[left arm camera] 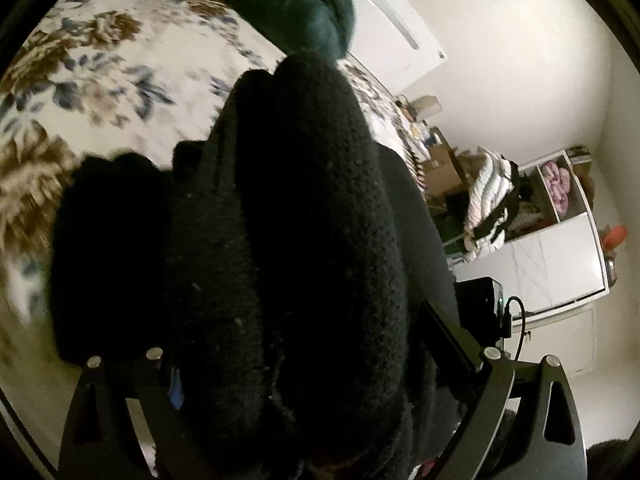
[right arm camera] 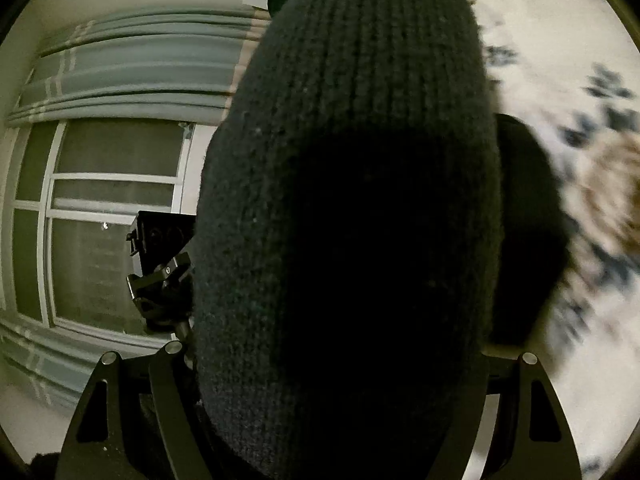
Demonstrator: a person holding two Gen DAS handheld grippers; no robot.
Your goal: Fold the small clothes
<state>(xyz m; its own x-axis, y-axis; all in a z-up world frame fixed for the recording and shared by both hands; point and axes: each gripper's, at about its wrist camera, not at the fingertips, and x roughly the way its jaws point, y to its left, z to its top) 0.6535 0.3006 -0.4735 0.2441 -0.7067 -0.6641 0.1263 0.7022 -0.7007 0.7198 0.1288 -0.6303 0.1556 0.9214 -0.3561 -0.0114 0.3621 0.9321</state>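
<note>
1. The left hand-held gripper (left arm camera: 304,360) is carrying a black knit garment (left arm camera: 304,220) draped over its front; the fingers are buried under the cloth, so I cannot tell whether they are spread or pinching it.
2. The right hand-held gripper (right arm camera: 340,360) is likewise covered by a dark knit garment (right arm camera: 352,140); its jaws are standing wide, but the fingertips are hidden and it is not possible to say whether the pads are pressing on the fabric.
3. The garment is showing as thick, ribbed, black wool-like knit, with fine vertical ribs clear in the right wrist view and several rounded folds side by side in the left wrist view.
4. It is hanging up off the bed, filling the middle of both views, above a floral bedspread (left arm camera: 100,80) with brown and blue blooms on white.
5. Whether both grippers are handling one piece or two is not clear; its edges and overall shape are cut off.
6. The bedspread is blurring in both views.
7. A window with a pale curtain (right arm camera: 120,80) is showing left of the right gripper; cluttered shelves (left arm camera: 560,184) are showing right of the left one.
</note>
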